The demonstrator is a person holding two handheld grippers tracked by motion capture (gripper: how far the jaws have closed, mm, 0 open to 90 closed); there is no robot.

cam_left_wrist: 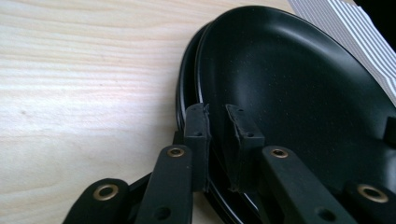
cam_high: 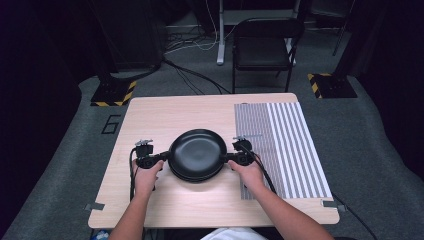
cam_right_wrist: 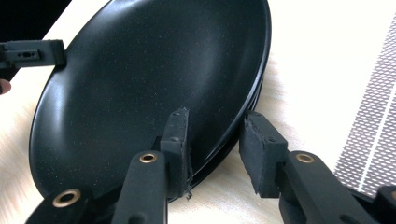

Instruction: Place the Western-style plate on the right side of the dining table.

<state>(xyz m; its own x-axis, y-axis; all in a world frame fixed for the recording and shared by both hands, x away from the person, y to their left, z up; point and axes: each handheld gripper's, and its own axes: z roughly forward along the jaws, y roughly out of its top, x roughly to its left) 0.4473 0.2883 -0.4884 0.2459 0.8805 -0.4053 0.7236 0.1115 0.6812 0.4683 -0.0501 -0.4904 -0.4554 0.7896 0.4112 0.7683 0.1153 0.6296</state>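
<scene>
Black plates [cam_left_wrist: 299, 79] stack visibly between left fingers [cam_left_wrist: 198, 135].

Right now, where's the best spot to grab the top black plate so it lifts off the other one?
Grab the top black plate by its thin rim, from its two opposite sides, one jaw over the lip and one under. It is wide, shallow and nested on another plate, so only the edge offers a hold. The left gripper and right gripper sit there.

lower plates [cam_left_wrist: 183, 93]: we see just their rims under the top plate [cam_high: 197, 150]; count unclear.
chair [cam_high: 265, 47]: its top is cut off.
</scene>
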